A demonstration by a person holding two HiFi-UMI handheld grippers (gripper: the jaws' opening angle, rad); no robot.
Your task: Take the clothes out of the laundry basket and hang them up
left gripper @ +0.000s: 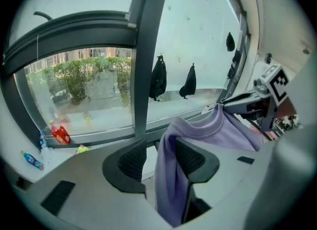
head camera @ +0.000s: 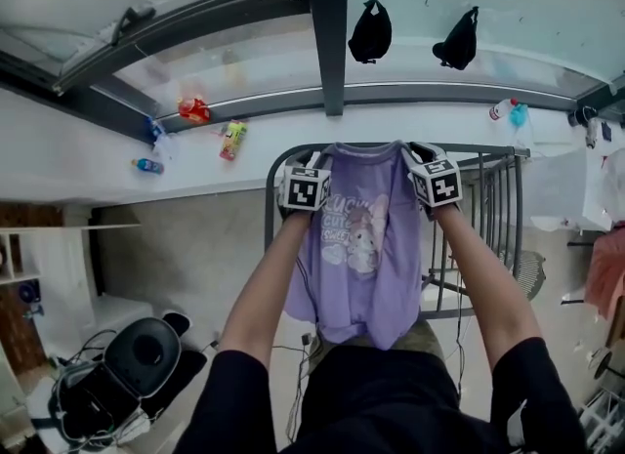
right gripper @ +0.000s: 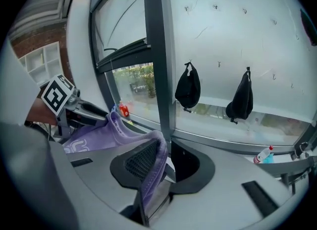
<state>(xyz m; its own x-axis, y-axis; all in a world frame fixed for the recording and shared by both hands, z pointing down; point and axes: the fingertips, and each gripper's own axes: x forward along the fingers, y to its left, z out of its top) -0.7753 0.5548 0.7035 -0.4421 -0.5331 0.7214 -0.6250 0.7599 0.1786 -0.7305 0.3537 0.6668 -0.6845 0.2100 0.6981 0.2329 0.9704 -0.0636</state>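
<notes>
Two handheld grippers were stretched out over a grey metal drying rack (head camera: 493, 153), one at each shoulder of a lilac T-shirt (head camera: 366, 276). The left gripper (head camera: 312, 159) had its jaws clearly apart; a fold of the shirt hung down between them, lying against the right-hand pad (left gripper: 190, 159) and away from the other, so nothing was clamped. The right gripper (head camera: 423, 155) had its jaws only a little apart; the shirt's edge draped over the left-hand pad (right gripper: 140, 161), with a dark gap left before the opposite jaw, so it was not pinching the cloth either.

Seen from the head view, the shirt was spread between the two grippers, its collar at the rack's top rail and its body, printed with a cartoon figure, hanging down towards the person. Beyond the rack ran a white sill under a large window. On the sill lay a red packet (head camera: 193, 108) and a small blue bottle (head camera: 147, 165). Two black pouches (head camera: 370, 32) hung on the glass above.
</notes>
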